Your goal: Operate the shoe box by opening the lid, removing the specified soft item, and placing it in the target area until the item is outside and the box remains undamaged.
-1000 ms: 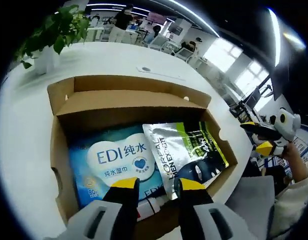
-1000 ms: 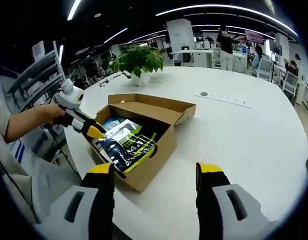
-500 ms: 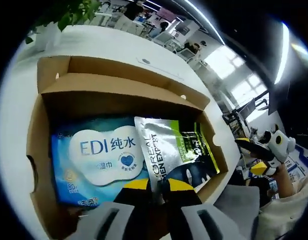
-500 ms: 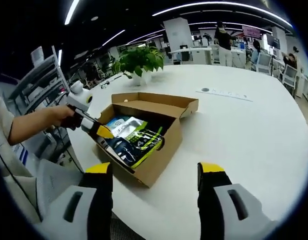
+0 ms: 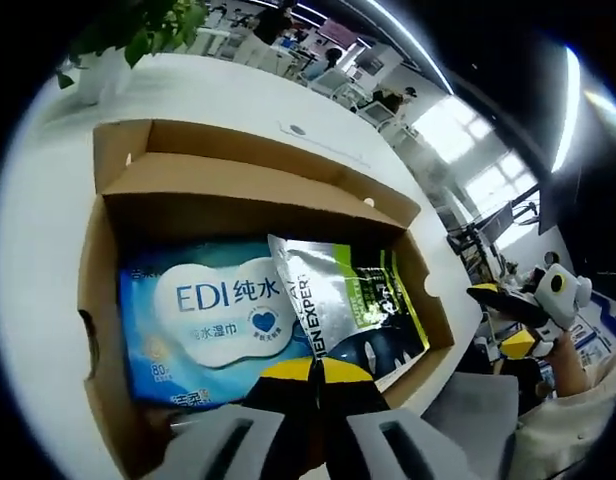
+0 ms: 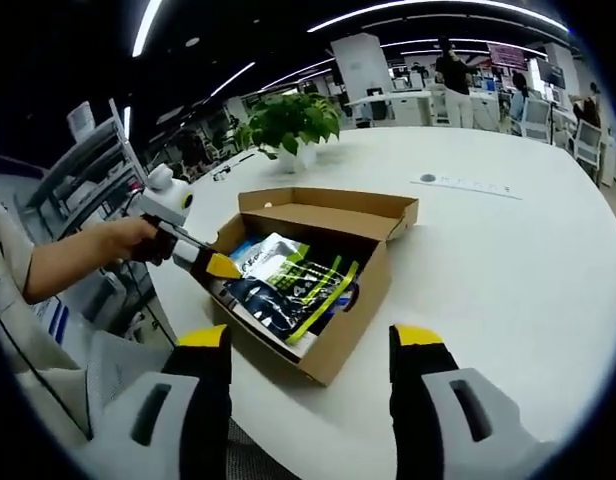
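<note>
Left gripper view: left tool point(image 5: 313, 368) clamped on pouch point(image 5: 350, 305) edge inside open box point(image 5: 103, 330) — lift straight, clear of the walls. Right tool point(image 6: 308, 345) spread, empty — over tabletop point(image 6: 508, 260).

Box point(image 5: 106, 300) on table point(image 6: 508, 260), lid back. In it: wipes point(image 5: 203, 320) left, pouch point(image 5: 353, 300) right, overlapping wipes. Plant point(image 6: 288, 125) behind box.

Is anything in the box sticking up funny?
Yes. The silver pouch is tilted, one end raised above the box rim, pinched by the left gripper. The blue wipes pack lies flat.
</note>
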A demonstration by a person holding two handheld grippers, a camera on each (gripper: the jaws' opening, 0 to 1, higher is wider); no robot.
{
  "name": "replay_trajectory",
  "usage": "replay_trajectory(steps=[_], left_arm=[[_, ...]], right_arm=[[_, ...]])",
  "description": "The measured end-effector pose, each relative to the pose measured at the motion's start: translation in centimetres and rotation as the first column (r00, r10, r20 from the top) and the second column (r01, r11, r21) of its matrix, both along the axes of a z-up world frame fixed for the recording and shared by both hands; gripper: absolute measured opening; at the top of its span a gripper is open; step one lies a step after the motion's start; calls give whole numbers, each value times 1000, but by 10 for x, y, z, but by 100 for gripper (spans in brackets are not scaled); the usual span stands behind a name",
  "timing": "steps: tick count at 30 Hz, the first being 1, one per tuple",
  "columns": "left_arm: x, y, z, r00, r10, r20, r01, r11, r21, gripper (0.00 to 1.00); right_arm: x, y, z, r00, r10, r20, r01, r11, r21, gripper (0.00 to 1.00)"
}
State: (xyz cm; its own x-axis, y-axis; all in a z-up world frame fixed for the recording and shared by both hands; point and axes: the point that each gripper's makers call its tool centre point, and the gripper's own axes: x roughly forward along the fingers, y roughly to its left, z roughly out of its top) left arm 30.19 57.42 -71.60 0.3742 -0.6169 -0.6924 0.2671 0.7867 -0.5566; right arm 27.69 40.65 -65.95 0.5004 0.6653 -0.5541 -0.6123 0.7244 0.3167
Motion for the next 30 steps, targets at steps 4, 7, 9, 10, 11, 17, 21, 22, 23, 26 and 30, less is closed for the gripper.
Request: replay_trajectory(steps=[4, 7, 9, 10, 11, 17, 21, 22, 23, 26, 30], left_arm=[[-2, 10, 2, 1000, 8, 5, -8, 1000, 11, 0], [-3, 16, 1, 1000, 14, -1, -14, 1000, 24, 0], [-4, 19, 1, 1000, 17, 1, -17, 999, 30, 0], [-4, 20, 1, 1000, 18, 2, -18, 999, 31, 0], [-4, 22, 1, 1000, 21, 2, -21, 999, 34, 0], [-4, 31, 3, 999, 32, 16, -33, 998, 56, 0], [-4, 38, 4, 999, 42, 22, -43, 997, 65, 0], [-4, 40, 4, 999, 45, 23, -47, 997, 68, 0], [-4, 42, 4, 999, 47, 25, -49, 996, 71, 0], [-3, 46, 5, 998, 56, 29, -58, 995, 78, 0], [-2, 50, 8, 997, 65, 40, -68, 994, 83, 0]], right_arm=[[-2, 18, 3, 999, 36, -28, -35, 999, 37, 56], [0, 31, 2, 998, 62, -32, -61, 998, 33, 53], [0, 38, -2, 996, 86, -39, -85, 996, 22, 52], [2, 41, -4, 995, 90, -40, -89, 996, 16, 49], [3, 43, -7, 995, 86, -48, -86, 996, 6, 43], [9, 60, -15, 993, 84, -87, -83, 996, 15, 38], [13, 70, -23, 989, 99, -106, -100, 995, -2, 34], [15, 72, -27, 989, 98, -114, -100, 995, -12, 35], [15, 74, -30, 988, 96, -125, -99, 995, -18, 35], [15, 83, -40, 983, 111, -148, -116, 993, -28, 35], [14, 93, -51, 977, 138, -165, -148, 988, -51, 36]])
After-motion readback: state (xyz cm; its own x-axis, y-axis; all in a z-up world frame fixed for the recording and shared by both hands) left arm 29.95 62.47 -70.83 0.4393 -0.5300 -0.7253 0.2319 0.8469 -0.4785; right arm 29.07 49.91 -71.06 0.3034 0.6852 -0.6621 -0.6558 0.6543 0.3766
